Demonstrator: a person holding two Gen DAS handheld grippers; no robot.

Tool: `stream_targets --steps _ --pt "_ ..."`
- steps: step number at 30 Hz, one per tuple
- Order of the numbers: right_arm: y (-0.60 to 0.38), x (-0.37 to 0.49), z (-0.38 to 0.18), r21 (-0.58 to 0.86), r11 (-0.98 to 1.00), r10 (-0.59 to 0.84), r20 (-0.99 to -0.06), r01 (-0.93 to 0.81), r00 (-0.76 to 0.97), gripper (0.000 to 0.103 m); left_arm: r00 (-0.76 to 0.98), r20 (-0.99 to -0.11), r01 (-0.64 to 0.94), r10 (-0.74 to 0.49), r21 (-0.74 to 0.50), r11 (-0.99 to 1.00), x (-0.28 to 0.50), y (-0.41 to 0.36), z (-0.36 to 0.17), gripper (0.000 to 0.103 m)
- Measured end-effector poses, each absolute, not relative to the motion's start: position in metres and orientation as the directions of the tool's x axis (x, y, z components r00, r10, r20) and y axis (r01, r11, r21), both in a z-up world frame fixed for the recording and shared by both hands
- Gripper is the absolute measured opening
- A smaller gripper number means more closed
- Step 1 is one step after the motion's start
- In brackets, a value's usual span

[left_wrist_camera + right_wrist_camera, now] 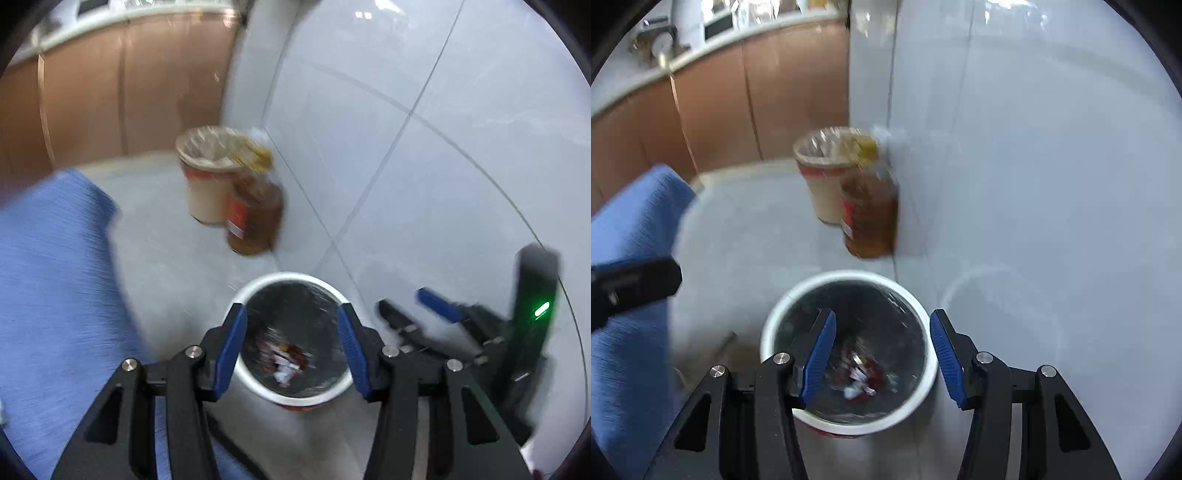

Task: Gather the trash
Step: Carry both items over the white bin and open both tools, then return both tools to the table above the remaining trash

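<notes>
A round trash bin with a white rim (291, 276) and a black liner stands on the floor below both grippers. Crumpled red and white wrappers (286, 363) lie at its bottom. My left gripper (291, 308) hangs open above the bin's mouth with nothing between its blue pads. To its right, my right gripper (400, 299) also shows with its fingers apart. In the right wrist view the right gripper (882, 315) is open over the same bin, whose rim (849, 275) frames the wrappers (858, 376). Neither gripper holds anything.
A beige lined bin (207, 173) and an amber bottle with a red label (255, 210) stand against the white tiled wall (443, 147). Brown cabinets (110, 92) run behind. Blue fabric (55, 277) fills the left side. A black tool body (631, 284) juts in at the left.
</notes>
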State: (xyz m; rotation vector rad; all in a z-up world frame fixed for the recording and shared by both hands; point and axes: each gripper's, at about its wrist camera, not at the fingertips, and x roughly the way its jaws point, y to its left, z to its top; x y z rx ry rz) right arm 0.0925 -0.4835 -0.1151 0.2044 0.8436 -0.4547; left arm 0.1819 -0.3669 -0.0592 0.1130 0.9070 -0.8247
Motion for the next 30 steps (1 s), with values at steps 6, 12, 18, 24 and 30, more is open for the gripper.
stream_targets --steps 6,12,18,24,30 --pt "-0.443 0.071 -0.031 0.079 0.928 -0.236 -0.634 0.365 0.737 0.054 0.483 -0.671 0.604 -0.562 -0.209 0.769 0.160 -0.295 -0.012 0.049" --pt "-0.393 0.060 0.031 0.113 0.967 -0.134 -0.535 0.229 0.834 0.055 0.598 -0.607 0.538 -0.524 -0.181 0.823 0.136 -0.209 0.028 0.049" --pt "-0.340 0.051 0.072 0.102 0.990 -0.038 -0.473 0.097 0.880 0.056 0.682 -0.567 0.455 -0.462 -0.165 0.875 0.118 -0.128 0.048 0.049" --pt "-0.299 0.050 0.097 0.084 0.996 0.037 -0.440 0.000 0.897 0.058 0.756 -0.532 0.362 -0.381 -0.145 0.921 0.101 -0.057 0.059 0.054" --pt "-0.261 0.055 0.106 0.081 0.993 0.118 -0.452 -0.092 0.884 0.062 0.798 -0.528 0.263 -0.292 -0.130 0.956 0.103 -0.001 0.053 0.058"
